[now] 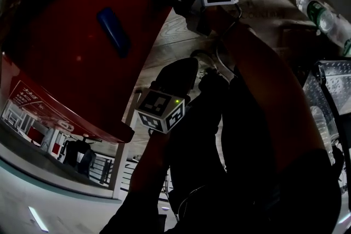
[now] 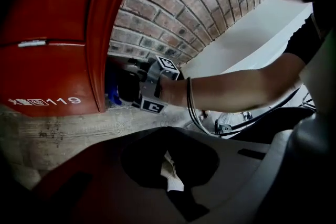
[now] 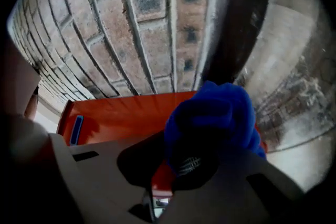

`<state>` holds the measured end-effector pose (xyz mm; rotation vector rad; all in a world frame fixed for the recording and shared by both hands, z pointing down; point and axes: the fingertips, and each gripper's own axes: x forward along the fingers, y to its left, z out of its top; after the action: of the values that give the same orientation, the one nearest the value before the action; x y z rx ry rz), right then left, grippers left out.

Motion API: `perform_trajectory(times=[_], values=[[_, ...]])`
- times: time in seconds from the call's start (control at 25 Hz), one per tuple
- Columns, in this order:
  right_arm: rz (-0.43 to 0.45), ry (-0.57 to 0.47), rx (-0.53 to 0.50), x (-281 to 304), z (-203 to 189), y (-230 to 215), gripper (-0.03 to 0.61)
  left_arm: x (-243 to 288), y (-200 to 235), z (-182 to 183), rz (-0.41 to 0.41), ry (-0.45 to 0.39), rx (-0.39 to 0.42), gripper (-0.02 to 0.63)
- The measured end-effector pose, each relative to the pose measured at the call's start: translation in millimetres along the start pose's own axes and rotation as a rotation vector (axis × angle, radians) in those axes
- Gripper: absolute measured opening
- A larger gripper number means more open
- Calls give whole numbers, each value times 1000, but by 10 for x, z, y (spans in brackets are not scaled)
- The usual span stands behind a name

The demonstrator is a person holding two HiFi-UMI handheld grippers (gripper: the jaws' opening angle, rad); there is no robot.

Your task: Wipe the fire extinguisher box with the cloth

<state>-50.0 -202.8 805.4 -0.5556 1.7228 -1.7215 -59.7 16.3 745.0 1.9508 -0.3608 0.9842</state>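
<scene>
One red fire extinguisher box (image 1: 71, 46), with one blue handle (image 1: 113, 30) on it. One blue cloth (image 3: 215, 113). Two tools, the left tool (image 2: 169, 170) and the right tool (image 3: 184, 165), each bearing one marker cube. One brick wall (image 3: 131, 23). One plastic bottle (image 1: 317, 12) shows plainly.

Fire extinguisher box (image 1: 71, 46): recorded as red, with white lettering printed on its front and a blue handle (image 1: 113, 30) set on it. Cloth (image 3: 215, 118), seen against the box: plain deep blue. Brick wall (image 3: 142, 29) behind the box: brown-red bricks, pale grey mortar lines. Floor (image 2: 63, 134) below the box: pale grey, mottled with darker stains. Marker cubes (image 1: 160, 111) beside the box: black-and-white square patterns noted.
</scene>
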Motion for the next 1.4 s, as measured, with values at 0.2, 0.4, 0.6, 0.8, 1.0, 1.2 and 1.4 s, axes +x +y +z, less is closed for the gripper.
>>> perform_trajectory(times=[0.2,0.4,0.6,0.8,1.0,1.2,1.4], values=[[-66,-4,101,-230,-418,-294,41,32,-38,-27,-18,16,8,-5],[-110,-78,59,-204,-155,-516,41,57,30,-53,-20,23,25,-5],[-166,-74,21,-15,276,-557,41,149,61,-190,-36,48,47,-5],[-180,-58,-61,185,679,-547,41,212,122,-202,-45,47,43,-5],[-199,-104,-6,187,736,-726,41,187,282,-186,-21,37,46,-5],[-235,-140,103,-6,444,-1020,41,285,316,-263,-29,50,42,-5],[-276,-101,170,-246,-55,-1100,41,250,226,-281,-40,58,48,-5]])
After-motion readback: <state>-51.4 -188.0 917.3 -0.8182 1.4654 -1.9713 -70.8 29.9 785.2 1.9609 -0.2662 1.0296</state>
